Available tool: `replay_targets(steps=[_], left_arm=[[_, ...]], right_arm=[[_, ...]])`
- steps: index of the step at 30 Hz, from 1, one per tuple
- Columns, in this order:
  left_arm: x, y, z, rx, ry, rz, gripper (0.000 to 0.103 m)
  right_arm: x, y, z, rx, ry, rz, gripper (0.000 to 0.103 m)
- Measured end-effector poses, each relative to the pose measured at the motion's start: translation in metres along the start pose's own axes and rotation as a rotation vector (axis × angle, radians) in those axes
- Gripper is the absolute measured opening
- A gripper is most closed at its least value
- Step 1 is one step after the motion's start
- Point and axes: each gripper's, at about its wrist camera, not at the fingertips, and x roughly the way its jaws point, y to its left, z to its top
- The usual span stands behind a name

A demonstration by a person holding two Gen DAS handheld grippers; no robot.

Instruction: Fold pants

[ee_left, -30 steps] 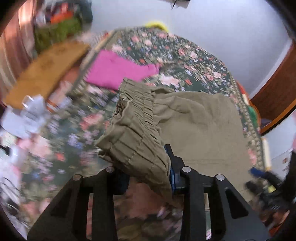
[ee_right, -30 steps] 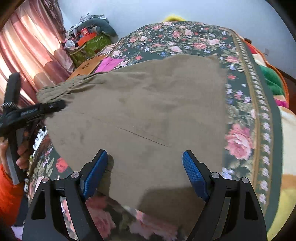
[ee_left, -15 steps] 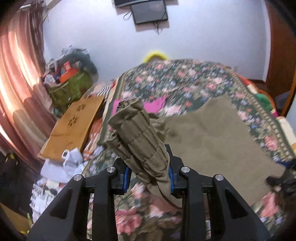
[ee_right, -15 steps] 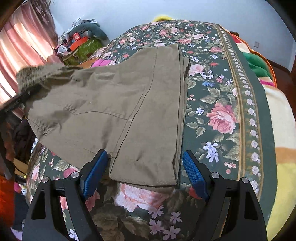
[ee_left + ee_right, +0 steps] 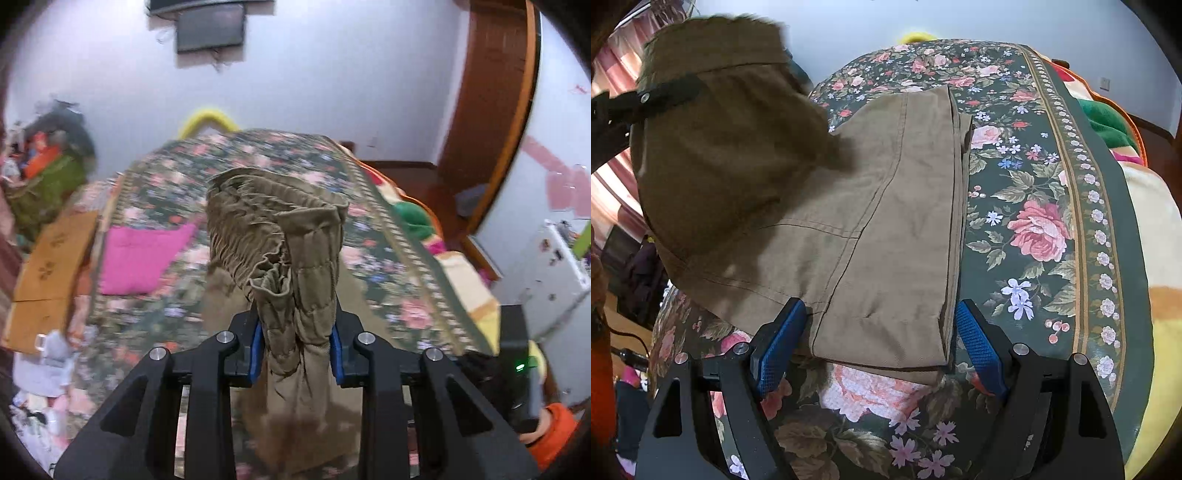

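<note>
Pants point(image 5: 886, 229) in olive-brown cloth lie partly on the floral bed cover point(image 5: 1052, 206), their flat folded portion filling the centre of the right wrist frame, with the long stacked edge running up its right side. The waistband point(image 5: 273, 229), gathered and elasticated, is lifted clear of the bed and bunched into the left tongs point(image 5: 295, 343), which are clamped on it between their blue pads; in the right wrist frame that raised end looms dark and blurred at upper left. Holding the waistband high like this looks like the way to carry the top of the garment over the flat part for the next fold.

The right tongs point(image 5: 875, 343) stand wide apart at the lower centre of their frame, their pads straddling the near end of the flat portion. Whether they touch the cloth I cannot tell; they grip nothing. Placed there, they seem ready to pin or pinch that end so the cloth does not slide as the other end comes over.

A pink cloth point(image 5: 144, 258) lies on the cover at the left of the left wrist frame, well apart from the work.
</note>
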Motion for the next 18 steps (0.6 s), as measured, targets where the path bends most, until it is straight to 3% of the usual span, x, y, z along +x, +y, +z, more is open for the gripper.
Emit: replay_targets(steps=[5,14,17,18], left_arm=[[0.026,-0.021,-0.004,0.004,0.066,-0.087,0.028],[0.051,-0.04,-0.021,0.033,0.19,-0.173,0.029],[0.054,-0.045,-0.024,0.047,0.23,-0.195,0.047],[0.055,-0.044,-0.025,0.035,0.239,-0.223,0.06]], right_arm=[[-0.002,0.0,-0.001,0.007,-0.007,0.01,0.08],[-0.002,-0.001,-0.002,0.016,-0.008,0.023,0.08],[-0.002,-0.001,-0.001,0.018,-0.008,0.024,0.08],[-0.002,-0.001,-0.001,0.018,-0.008,0.023,0.08]])
